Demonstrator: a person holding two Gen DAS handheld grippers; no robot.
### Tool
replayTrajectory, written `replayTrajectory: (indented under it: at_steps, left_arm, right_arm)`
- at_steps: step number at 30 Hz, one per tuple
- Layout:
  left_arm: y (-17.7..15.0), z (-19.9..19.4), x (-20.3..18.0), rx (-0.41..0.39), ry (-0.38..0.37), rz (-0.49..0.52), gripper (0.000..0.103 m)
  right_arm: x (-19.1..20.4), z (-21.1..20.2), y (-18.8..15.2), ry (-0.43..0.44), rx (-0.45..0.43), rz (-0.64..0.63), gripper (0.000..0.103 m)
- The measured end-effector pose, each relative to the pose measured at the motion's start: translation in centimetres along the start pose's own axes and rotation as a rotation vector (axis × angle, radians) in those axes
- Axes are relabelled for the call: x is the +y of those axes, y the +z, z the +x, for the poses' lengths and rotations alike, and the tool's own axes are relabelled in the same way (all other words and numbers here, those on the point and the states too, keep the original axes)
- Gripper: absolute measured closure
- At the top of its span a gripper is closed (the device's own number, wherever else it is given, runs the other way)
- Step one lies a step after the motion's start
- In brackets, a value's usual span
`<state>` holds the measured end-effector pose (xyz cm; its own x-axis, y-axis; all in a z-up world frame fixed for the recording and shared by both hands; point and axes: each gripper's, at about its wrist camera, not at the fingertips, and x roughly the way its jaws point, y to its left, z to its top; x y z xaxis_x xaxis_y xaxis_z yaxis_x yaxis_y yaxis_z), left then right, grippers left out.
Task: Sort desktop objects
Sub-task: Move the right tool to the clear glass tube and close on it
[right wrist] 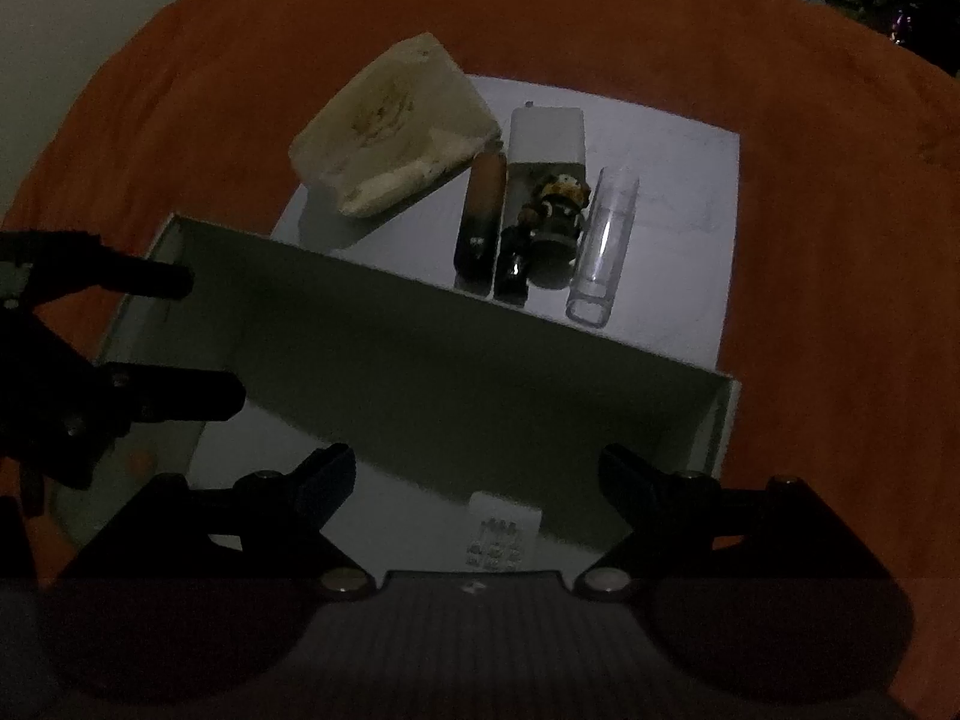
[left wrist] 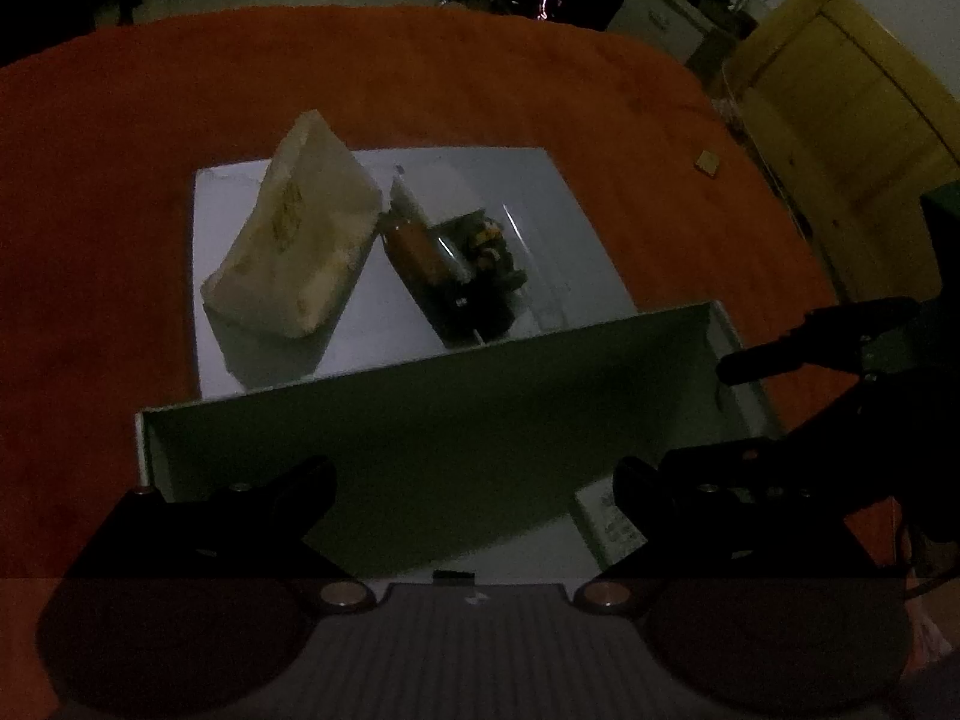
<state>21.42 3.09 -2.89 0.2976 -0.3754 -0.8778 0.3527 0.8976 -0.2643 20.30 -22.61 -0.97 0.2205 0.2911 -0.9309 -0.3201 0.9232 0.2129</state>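
Observation:
A white sheet [left wrist: 576,222] [right wrist: 678,192] lies on the orange tablecloth. On it lie a beige tissue pack [left wrist: 294,234] [right wrist: 396,144], a brown tube [left wrist: 414,246] [right wrist: 480,216], a white box [right wrist: 547,135], a small dark figurine [left wrist: 489,252] [right wrist: 552,216] and a clear glass tube [right wrist: 603,246]. A shallow white box [left wrist: 420,414] [right wrist: 456,360] stands nearer, with a small printed card [right wrist: 501,537] [left wrist: 612,519] inside. My left gripper [left wrist: 474,489] [right wrist: 210,339] and right gripper [right wrist: 474,480] [left wrist: 720,414] are both open and empty above the box.
The orange tablecloth [left wrist: 120,240] covers a round table. A small tan block [left wrist: 707,162] lies at the far right of the table. A yellow wooden door [left wrist: 840,108] and a white cabinet [left wrist: 660,18] stand beyond the table.

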Motion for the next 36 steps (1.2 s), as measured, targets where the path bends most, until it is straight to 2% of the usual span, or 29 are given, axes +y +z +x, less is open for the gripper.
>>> replayTrajectory:
  at_steps: [13, 18, 22, 25, 26, 28, 29, 33, 36]
  left_arm:
    - [5.7, -0.4, 2.3, -0.081, 0.088, 0.002, 0.003]
    - [7.6, 1.7, 3.6, -0.059, 0.136, 0.006, 0.003]
    - [8.8, 4.1, 3.7, -0.017, 0.134, -0.008, 0.003]
    - [9.5, 6.1, 3.3, 0.024, 0.112, -0.067, 0.008]
    - [9.7, 6.9, 3.4, 0.041, 0.105, -0.104, 0.018]
    - [10.0, 8.6, 3.7, 0.079, 0.09, -0.193, 0.036]
    - [10.2, 9.3, 3.8, 0.089, 0.082, -0.223, 0.038]
    - [10.6, 11.1, 3.5, 0.057, 0.12, -0.238, 0.038]
    - [10.8, 11.9, 3.4, 0.057, 0.075, -0.28, 0.038]
  right_arm:
    - [-3.3, -1.9, 5.6, -0.029, -0.098, 0.062, 0.012]
    - [-5.2, -0.8, 8.0, -0.052, -0.1, 0.11, 0.013]
    - [-7.4, 1.4, 10.0, -0.063, -0.089, 0.162, 0.017]
    - [-8.9, 3.6, 10.8, -0.076, -0.059, 0.202, 0.032]
    - [-9.4, 4.4, 11.0, -0.077, -0.043, 0.221, 0.037]
    - [-10.5, 5.9, 11.3, -0.075, -0.02, 0.269, 0.041]
    - [-10.9, 6.5, 11.4, -0.073, -0.014, 0.289, 0.043]
    - [-11.6, 8.2, 11.8, -0.05, -0.004, 0.326, 0.046]
    - [-11.6, 8.8, 12.2, -0.022, -0.007, 0.329, 0.047]
